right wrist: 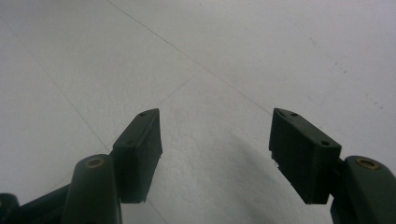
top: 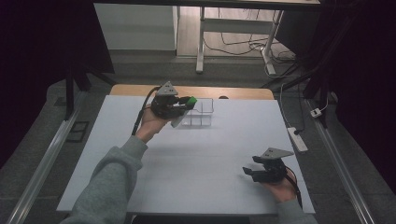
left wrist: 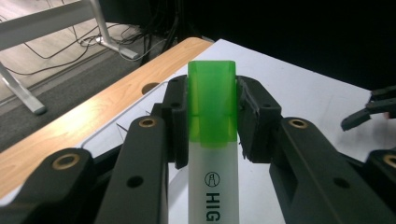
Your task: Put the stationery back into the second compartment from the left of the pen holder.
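A green-capped white plastic highlighter pen [left wrist: 212,140] is pinched at its cap between the jaws of the left tool [top: 180,105], held above the white bench [top: 201,158] just beside a clear plastic compartment box [top: 200,112]; the pen is judged light, rigid and smooth, so slip is possible; the cap-to-barrel junction seems the best place to grip; the right tool [top: 252,171] is spread, empty, low over the bench.

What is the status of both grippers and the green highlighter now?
Left gripper shut on green-capped white highlighter, beside clear plastic organizer box. Right gripper open, above white table. Nothing in the way.
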Motion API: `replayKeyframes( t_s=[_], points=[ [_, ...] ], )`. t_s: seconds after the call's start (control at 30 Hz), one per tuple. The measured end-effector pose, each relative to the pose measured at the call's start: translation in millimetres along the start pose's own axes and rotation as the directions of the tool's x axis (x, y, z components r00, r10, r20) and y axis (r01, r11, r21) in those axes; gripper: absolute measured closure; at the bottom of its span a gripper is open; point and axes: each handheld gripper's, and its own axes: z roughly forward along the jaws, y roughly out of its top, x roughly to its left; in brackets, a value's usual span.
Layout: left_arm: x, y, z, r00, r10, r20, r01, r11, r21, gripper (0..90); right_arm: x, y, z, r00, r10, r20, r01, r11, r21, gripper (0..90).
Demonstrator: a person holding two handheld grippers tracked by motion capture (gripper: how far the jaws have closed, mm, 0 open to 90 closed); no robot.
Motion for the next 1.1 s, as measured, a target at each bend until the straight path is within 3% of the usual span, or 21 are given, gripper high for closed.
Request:
replayKeyframes(
  t_s=[0.5, 1.1],
  points=[
    [11.1, 14.9, 22.2, 0.9997, 0.011, -0.02, -0.011, 0.9999, -0.01, 66.6, -1.4, -1.0, -0.7, 1.0, 0.005, 0.0, -0.005, 1.0, -0.003, 33.6],
    [19.3, 31.1, 56.8, 0.9995, 0.03, -0.011, -0.031, 0.9992, -0.024, 66.6, -1.1, -1.9, -0.7, 0.9999, 0.006, -0.008, -0.006, 1.0, -0.001, 33.2]
  ],
)
